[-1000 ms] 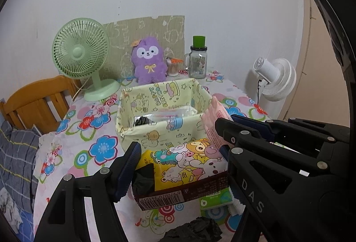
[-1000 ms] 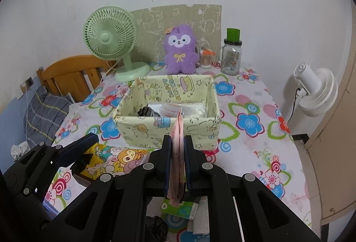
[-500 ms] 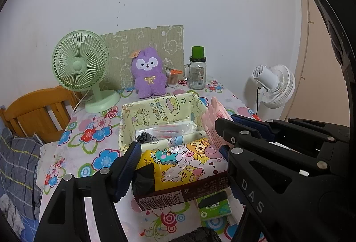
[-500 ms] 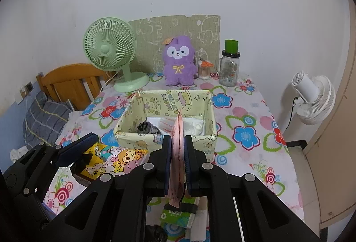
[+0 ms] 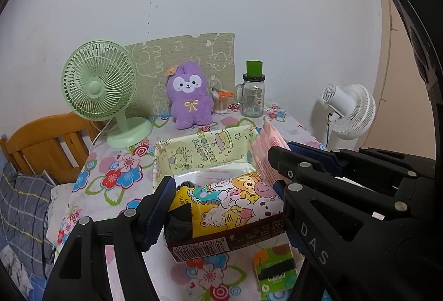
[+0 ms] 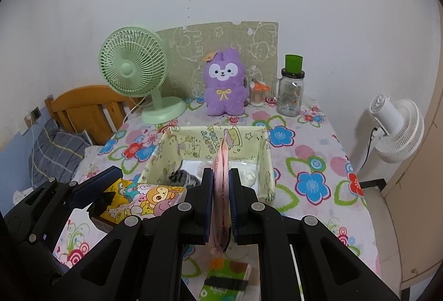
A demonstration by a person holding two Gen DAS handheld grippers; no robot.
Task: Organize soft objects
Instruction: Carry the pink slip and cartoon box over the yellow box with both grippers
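My left gripper (image 5: 224,207) is shut on a yellow cartoon tissue pack (image 5: 232,207), held above the table just in front of the pale yellow fabric basket (image 5: 199,151). The pack also shows in the right wrist view (image 6: 144,198). My right gripper (image 6: 221,201) is shut on a thin pink wipes pack (image 6: 220,190), held upright over the basket's (image 6: 263,151) near wall. The pink pack shows in the left wrist view (image 5: 268,151). The basket holds a clear packet (image 5: 218,176) and a dark soft item (image 6: 182,176).
A green tissue packet (image 6: 224,284) lies on the floral tablecloth below the grippers. At the back stand a green desk fan (image 6: 133,71), a purple plush (image 6: 224,85), a cotton-swab cup (image 6: 257,93) and a glass jar (image 6: 290,93). A white fan (image 6: 396,126) stands right; a wooden bed frame (image 6: 85,107) left.
Both grippers have risen and moved forward toward the basket with their packs. The basket's inside now shows from higher up.
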